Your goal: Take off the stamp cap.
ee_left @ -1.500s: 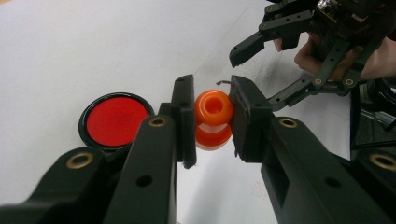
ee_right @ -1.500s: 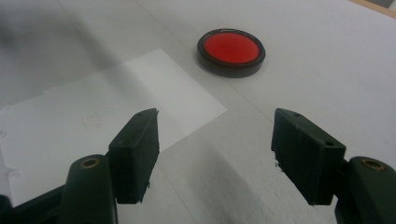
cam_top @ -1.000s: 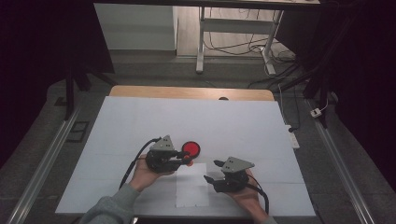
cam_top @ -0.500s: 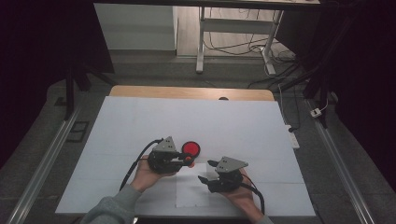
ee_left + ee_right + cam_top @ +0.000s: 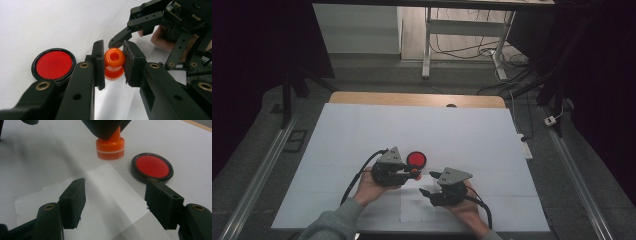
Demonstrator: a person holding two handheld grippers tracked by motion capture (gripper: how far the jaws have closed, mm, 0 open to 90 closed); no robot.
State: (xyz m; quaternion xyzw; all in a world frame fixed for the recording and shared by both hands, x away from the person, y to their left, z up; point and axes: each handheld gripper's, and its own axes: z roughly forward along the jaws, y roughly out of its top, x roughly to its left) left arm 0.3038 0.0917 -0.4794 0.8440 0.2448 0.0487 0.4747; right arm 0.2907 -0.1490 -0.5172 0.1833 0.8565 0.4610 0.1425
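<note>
1. Left gripper is clamping the orange stamp by its knob, jaws pressing both sides.
2. Stamp is standing upright on the white table, just beside the red ink pad, base not touching it.
3. Right gripper is sitting released, jaws spread over the paper sheet, nothing between them.
4. Paper sheet is lying flat near the ink pad, stamp base at its far edge.
</note>
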